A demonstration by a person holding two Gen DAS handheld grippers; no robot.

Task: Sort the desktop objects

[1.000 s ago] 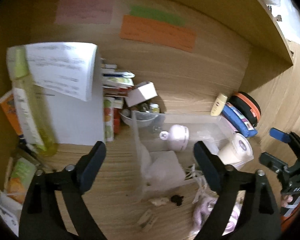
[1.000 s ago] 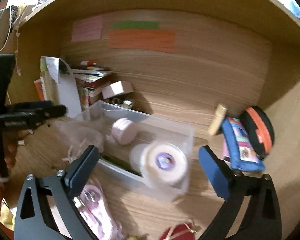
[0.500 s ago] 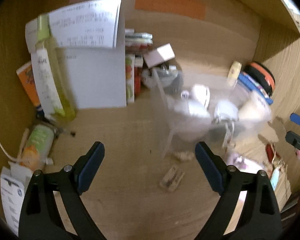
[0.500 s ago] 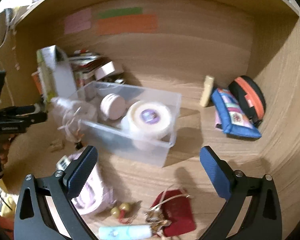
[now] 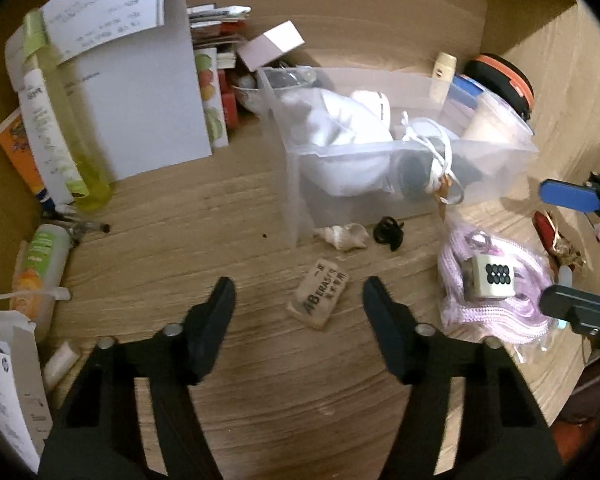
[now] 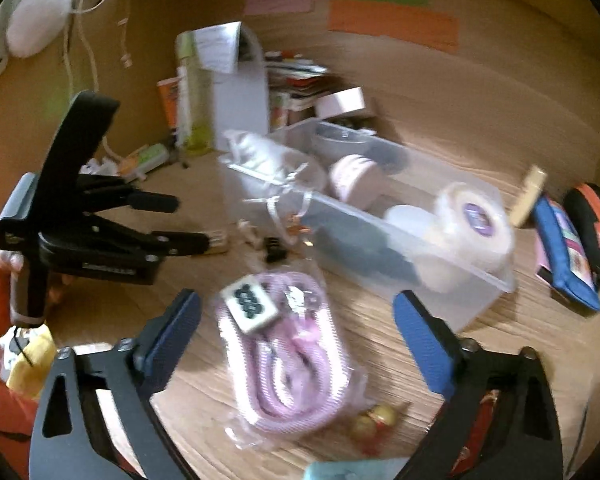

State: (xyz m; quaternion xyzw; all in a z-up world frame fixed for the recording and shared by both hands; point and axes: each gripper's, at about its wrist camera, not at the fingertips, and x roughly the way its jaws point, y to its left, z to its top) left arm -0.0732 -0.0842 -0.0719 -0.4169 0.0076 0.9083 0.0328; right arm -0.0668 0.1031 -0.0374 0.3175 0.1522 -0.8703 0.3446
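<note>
Closing, left gripper (image 5: 299, 294) jaws straddle the tan rectangular eraser (image 5: 319, 299) printed "AB ERASER", untouched, near the clear plastic bin (image 5: 296, 184); only the right wrist view shows the right gripper (image 6: 296, 320) closing over the bagged pink cable (image 6: 288, 364).

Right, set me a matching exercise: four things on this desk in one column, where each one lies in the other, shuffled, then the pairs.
Things:
1. eraser
2. pink cable bundle
3. roll of tape
4. black binder clip

Places:
A. inside the clear bin
B. on the desk just outside the clear bin's front wall
C. ahead of the left hand-held gripper, between its closing fingers
D. between the right hand-held gripper's closing blue fingers

Pairs: 1-C, 2-D, 3-A, 4-B
</note>
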